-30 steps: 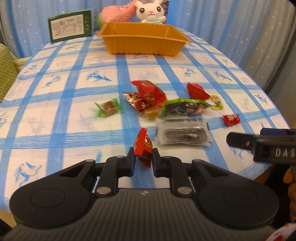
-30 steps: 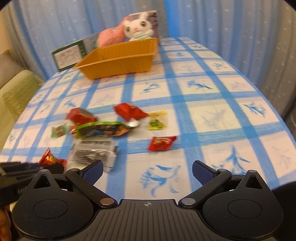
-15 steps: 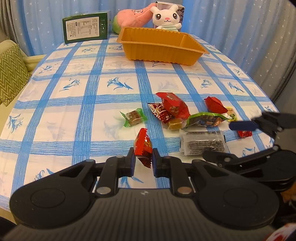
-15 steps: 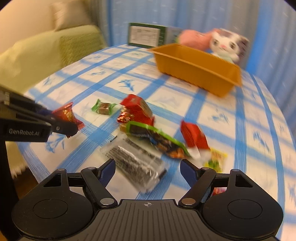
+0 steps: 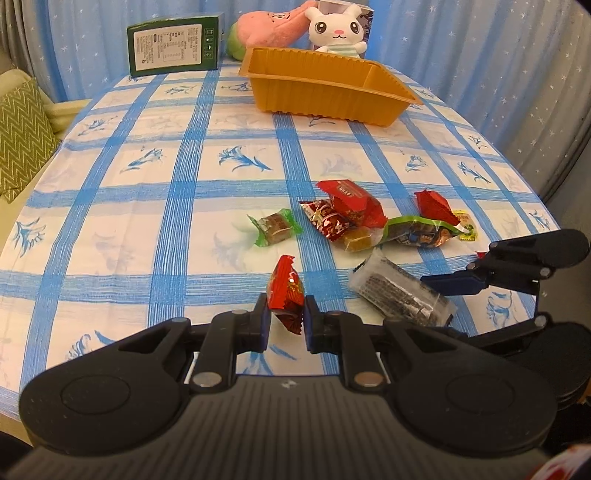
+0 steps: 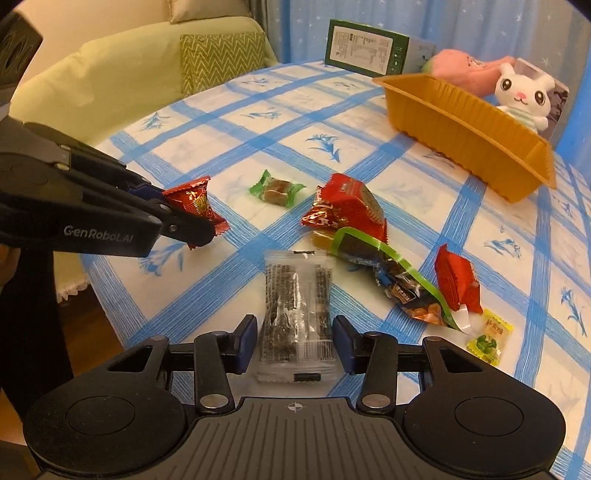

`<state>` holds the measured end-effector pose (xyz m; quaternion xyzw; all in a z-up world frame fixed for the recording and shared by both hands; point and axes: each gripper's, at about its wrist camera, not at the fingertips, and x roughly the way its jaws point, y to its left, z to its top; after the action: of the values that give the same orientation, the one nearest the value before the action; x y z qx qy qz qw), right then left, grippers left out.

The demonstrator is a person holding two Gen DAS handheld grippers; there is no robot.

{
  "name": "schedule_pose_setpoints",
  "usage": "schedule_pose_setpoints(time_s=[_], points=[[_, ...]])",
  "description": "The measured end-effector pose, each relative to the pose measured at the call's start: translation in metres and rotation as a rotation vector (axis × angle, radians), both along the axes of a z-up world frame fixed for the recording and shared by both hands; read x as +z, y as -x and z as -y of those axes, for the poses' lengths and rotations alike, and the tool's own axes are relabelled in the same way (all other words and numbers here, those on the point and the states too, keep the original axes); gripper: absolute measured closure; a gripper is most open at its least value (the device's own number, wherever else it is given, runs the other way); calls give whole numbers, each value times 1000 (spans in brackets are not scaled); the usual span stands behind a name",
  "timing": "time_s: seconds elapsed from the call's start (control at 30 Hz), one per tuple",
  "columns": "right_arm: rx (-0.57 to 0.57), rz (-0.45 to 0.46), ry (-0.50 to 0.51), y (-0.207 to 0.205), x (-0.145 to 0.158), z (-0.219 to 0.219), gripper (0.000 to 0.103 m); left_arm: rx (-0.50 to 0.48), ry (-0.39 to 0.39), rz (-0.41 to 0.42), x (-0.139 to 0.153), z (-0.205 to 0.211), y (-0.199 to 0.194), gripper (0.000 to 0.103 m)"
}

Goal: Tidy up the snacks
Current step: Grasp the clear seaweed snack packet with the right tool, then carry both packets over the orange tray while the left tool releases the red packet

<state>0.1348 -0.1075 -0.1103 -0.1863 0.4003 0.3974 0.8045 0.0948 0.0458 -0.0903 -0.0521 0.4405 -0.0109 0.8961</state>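
Observation:
My left gripper [image 5: 286, 321] is shut on a red wrapped candy [image 5: 286, 291], held just above the checked tablecloth; in the right wrist view that candy [image 6: 195, 203] sticks out of its tips. My right gripper [image 6: 295, 343] has its jaws closing on either side of a clear packet of dark snack [image 6: 295, 306], which lies flat and uncrushed between the pads. The left wrist view shows this packet [image 5: 391, 291] askew under a blue fingertip [image 5: 450, 286]. An orange tray [image 5: 325, 96] stands at the far end.
Loose snacks lie mid-table: a green-wrapped candy [image 6: 277, 188], red packets [image 6: 351, 206], a long green-edged packet [image 6: 399, 273], a small yellow candy [image 6: 489, 334]. A green box [image 5: 173, 46] and plush toys [image 5: 338, 29] stand behind the tray. A sofa [image 6: 110, 74] lies beyond the table's left edge.
My right gripper has swung round over the clear packet and its jaws have narrowed around it; the packet now lies askew. The left gripper still holds the red candy, barely moved.

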Motion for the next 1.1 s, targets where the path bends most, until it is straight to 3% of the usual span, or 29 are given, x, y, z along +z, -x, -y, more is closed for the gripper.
schedule_pose_setpoints(time_s=[0.23, 0.3, 0.47, 0.77, 1.1], points=[[-60, 5, -49, -5, -4, -8, 58, 10, -7, -4, -1, -3, 1, 87], [-74, 10, -51, -4, -3, -9, 64, 14, -9, -2, -1, -4, 1, 87], [-79, 11, -89, 5, 5, -5, 65, 18, -13, 15, 6, -5, 2, 87], [-170, 77, -197, 9, 45, 11, 65, 4, -20, 54, 31, -1, -3, 87], [-369, 105, -257, -47, 85, 37, 65, -46, -12, 149, 74, 6, -61, 87]])
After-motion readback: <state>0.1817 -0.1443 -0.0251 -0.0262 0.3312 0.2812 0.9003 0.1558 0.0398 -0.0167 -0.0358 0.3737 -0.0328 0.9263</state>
